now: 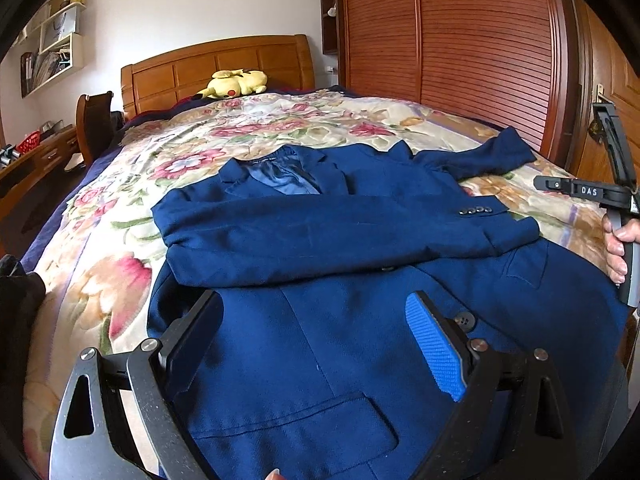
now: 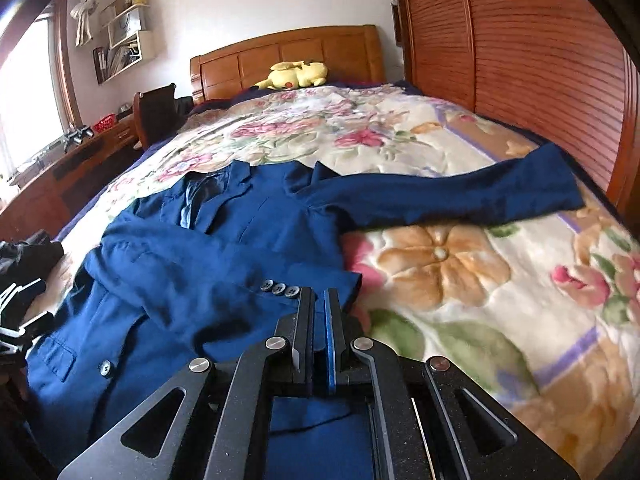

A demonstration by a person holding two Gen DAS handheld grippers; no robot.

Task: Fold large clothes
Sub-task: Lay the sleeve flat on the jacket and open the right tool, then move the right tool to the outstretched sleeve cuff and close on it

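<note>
A dark blue suit jacket lies front-up on the floral blanket, collar toward the headboard. One sleeve is folded across the chest, with its buttoned cuff near the jacket's right edge. The other sleeve stretches out to the right over the blanket. My left gripper is open and hovers over the jacket's lower front, with only cloth below it. My right gripper is shut just over the folded sleeve's cuff, and I see no cloth pinched in it. In the left wrist view a hand holds it at the right edge.
A yellow plush toy rests by the wooden headboard. Slatted wardrobe doors run close along the bed's right side. A chair and desk stand on the left. Dark clothes lie at the bed's left edge.
</note>
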